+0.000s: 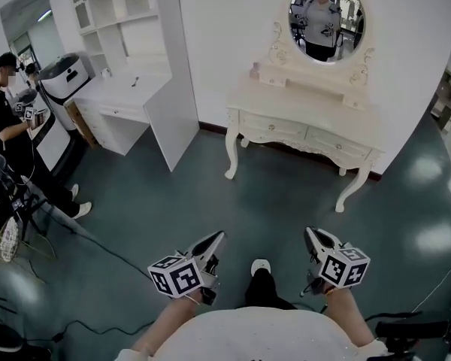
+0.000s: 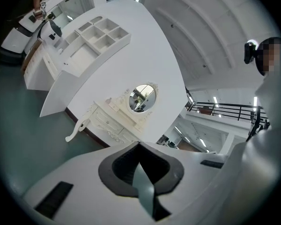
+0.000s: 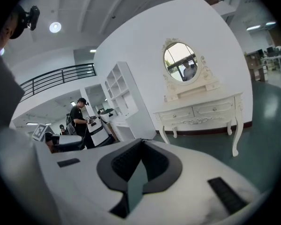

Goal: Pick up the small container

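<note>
My left gripper (image 1: 216,237) and right gripper (image 1: 310,232) hang low in front of me over the green floor, both pointing toward a white dressing table (image 1: 301,123) with an oval mirror (image 1: 327,19). In the left gripper view the left gripper (image 2: 139,144) has its jaws shut tip to tip with nothing between them. The right gripper (image 3: 141,140) looks the same in the right gripper view. The dressing table (image 3: 201,109) stands a few steps ahead. A small pale object (image 1: 255,69) sits at the left end of the tabletop, too small to identify.
A white desk with a shelf unit (image 1: 128,89) stands at the back left behind a white partition (image 1: 182,81). A person in black (image 1: 7,126) stands at the far left by a white appliance (image 1: 64,77). Cables (image 1: 98,243) trail across the floor.
</note>
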The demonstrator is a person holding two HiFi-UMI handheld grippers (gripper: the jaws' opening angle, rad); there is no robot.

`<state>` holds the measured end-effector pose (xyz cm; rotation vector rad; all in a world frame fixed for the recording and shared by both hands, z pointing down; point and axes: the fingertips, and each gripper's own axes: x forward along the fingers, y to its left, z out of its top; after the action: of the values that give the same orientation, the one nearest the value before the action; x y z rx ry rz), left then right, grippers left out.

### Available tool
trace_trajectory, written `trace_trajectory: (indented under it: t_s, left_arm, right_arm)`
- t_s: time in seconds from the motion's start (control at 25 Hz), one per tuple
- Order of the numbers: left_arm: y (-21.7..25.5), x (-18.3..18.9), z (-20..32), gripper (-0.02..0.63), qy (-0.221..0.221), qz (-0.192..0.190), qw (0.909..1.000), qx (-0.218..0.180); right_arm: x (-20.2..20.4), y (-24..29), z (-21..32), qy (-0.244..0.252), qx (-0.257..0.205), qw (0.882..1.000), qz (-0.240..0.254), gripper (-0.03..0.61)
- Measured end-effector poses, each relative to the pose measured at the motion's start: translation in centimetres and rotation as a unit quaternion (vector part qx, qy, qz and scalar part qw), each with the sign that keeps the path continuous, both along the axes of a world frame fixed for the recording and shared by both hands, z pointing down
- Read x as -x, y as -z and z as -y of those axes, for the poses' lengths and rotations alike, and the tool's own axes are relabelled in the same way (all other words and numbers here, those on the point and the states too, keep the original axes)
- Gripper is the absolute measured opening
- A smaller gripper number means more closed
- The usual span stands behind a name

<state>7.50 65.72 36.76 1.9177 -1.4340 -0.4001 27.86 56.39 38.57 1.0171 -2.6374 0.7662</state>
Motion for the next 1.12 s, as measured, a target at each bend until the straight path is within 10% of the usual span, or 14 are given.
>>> trace_trajectory:
  t_s: [0.68, 1.12]
  left_arm:
    - [0.9, 6.0, 12.3, 0.000, 0.035, 0.009, 0.9993, -0.007]
    - [0.0, 7.2, 23.7, 0.000, 0.030, 0.010, 0.9994, -0.016]
  right_arm:
    - [7.8, 3.0, 13.3, 0.051, -0.038, 0.994, 0.093, -0.002]
    - [10.6, 0.7, 24.6, 0.071, -0.022, 0.995, 0.067, -0.001]
